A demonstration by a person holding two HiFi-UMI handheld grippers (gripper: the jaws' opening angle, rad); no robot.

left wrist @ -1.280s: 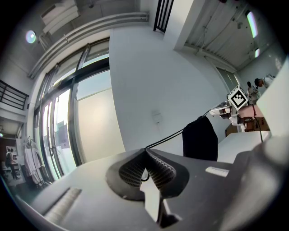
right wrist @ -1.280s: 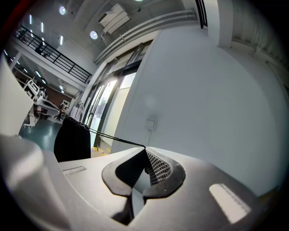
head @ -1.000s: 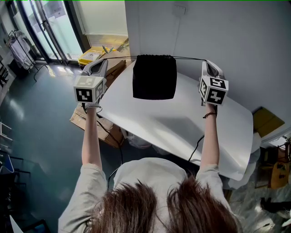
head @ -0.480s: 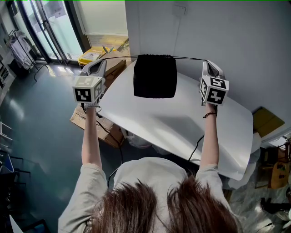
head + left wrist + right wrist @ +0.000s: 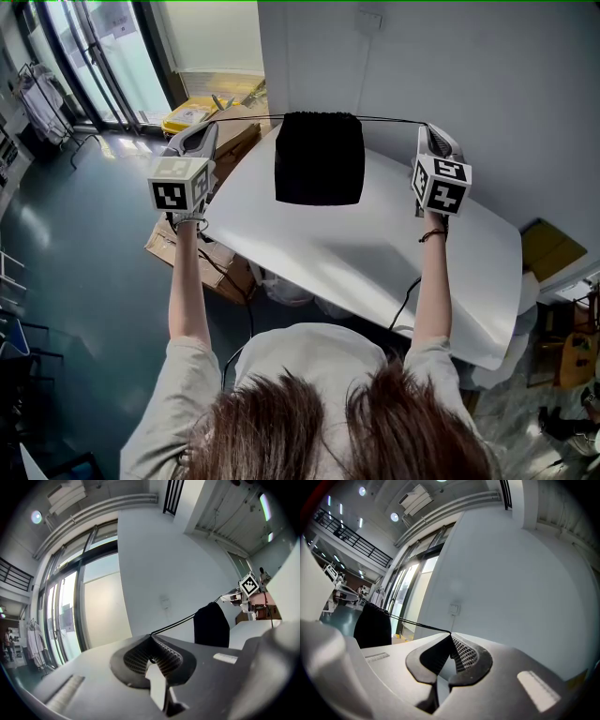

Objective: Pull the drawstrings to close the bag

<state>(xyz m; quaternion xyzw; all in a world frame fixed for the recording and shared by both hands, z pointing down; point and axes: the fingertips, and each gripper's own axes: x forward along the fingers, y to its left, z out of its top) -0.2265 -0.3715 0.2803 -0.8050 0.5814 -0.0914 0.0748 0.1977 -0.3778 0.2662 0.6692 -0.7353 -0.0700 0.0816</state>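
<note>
A black drawstring bag [image 5: 319, 158] hangs over the white table [image 5: 375, 253], its top gathered. Two black drawstrings run taut from its top, one to each side. My left gripper [image 5: 214, 125] is shut on the left drawstring [image 5: 246, 119], out past the table's left edge. My right gripper [image 5: 425, 127] is shut on the right drawstring [image 5: 392, 119]. In the left gripper view the cord [image 5: 180, 621] leaves the closed jaws toward the bag [image 5: 211, 625]. In the right gripper view the cord [image 5: 417, 624] runs from the closed jaws to the bag [image 5: 372, 625].
A grey wall [image 5: 450, 75] stands just behind the table. Cardboard boxes [image 5: 173, 244] sit on the floor to the left, under my left arm. A yellow bin [image 5: 187, 114] stands near the glass doors. More boxes [image 5: 553, 248] lie at the right.
The left gripper has drifted slightly left, keeping the strings taut. The bag and the right gripper have hardly moved.
</note>
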